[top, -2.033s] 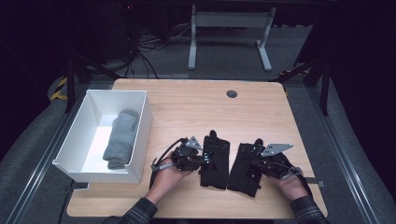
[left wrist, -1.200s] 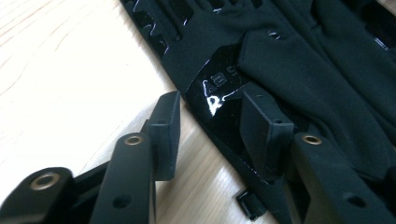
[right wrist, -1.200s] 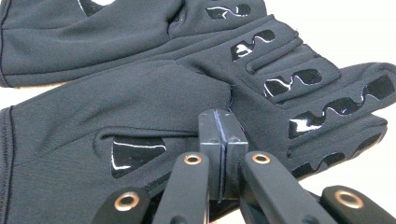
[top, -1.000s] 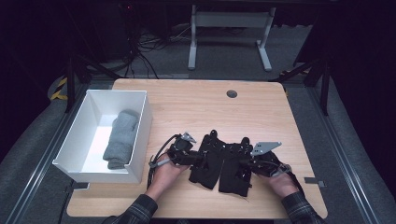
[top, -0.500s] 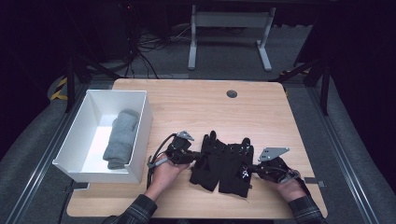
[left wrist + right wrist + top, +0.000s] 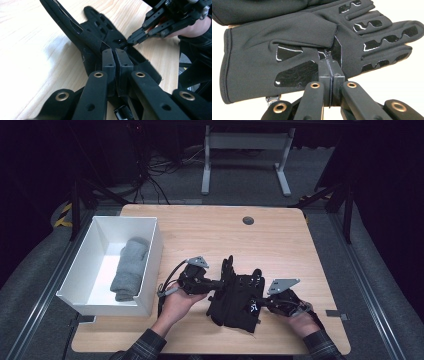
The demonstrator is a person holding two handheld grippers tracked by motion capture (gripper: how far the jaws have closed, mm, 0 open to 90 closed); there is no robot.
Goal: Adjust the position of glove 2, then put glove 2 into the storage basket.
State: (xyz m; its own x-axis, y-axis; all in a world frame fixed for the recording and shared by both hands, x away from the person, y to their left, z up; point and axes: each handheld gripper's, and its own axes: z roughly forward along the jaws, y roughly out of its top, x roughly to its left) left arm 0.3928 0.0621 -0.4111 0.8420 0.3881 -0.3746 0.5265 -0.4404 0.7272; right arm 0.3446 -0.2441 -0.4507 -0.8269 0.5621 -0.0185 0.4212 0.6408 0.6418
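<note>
Bare tabletop [image 6: 210, 227] lay open beyond the black gloves [image 6: 235, 297] — only the white bin [image 6: 150, 265] walled the left edge.

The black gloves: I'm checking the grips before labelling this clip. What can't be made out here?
- High view: where one of the black gloves ends and the other begins; dark overlapping fabric.
- Left gripper view: fabric between its closed pads, hidden by them.
- Right gripper view: glove cuff underside, against the table.
</note>
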